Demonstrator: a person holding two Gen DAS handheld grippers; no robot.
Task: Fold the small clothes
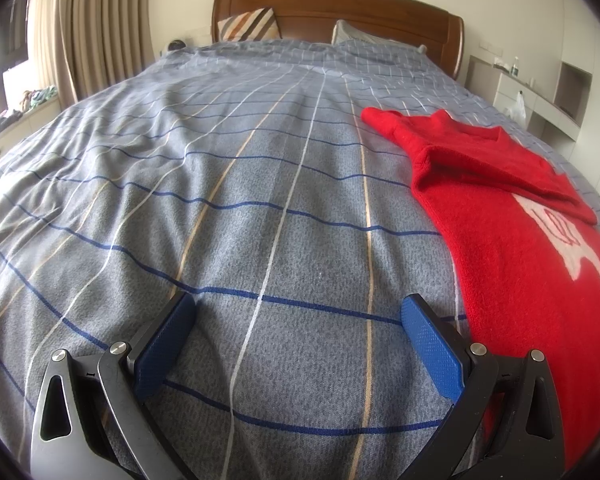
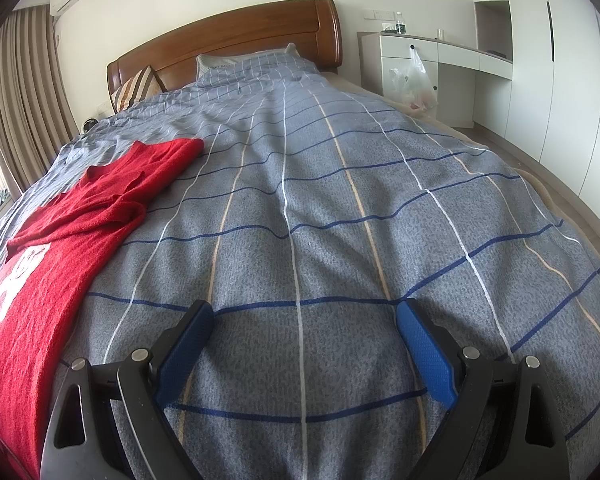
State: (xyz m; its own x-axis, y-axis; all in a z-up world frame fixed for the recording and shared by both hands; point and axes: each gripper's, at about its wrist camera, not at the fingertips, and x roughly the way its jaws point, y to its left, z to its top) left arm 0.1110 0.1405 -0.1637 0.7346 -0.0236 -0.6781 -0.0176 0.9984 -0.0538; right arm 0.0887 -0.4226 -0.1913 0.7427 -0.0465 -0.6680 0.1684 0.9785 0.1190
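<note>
A small red knit sweater with a white figure on its front lies flat on the grey checked bedspread. One sleeve is folded across its chest, the other sticks out toward the headboard. In the left wrist view it lies to the right of my left gripper, which is open over bare bedspread. In the right wrist view the sweater lies to the left of my right gripper, also open with nothing between its blue pads.
The bed has a wooden headboard with a striped cushion and a pillow. Curtains hang on the left. A white desk unit with a plastic bag and wardrobes stand on the right past the bed's edge.
</note>
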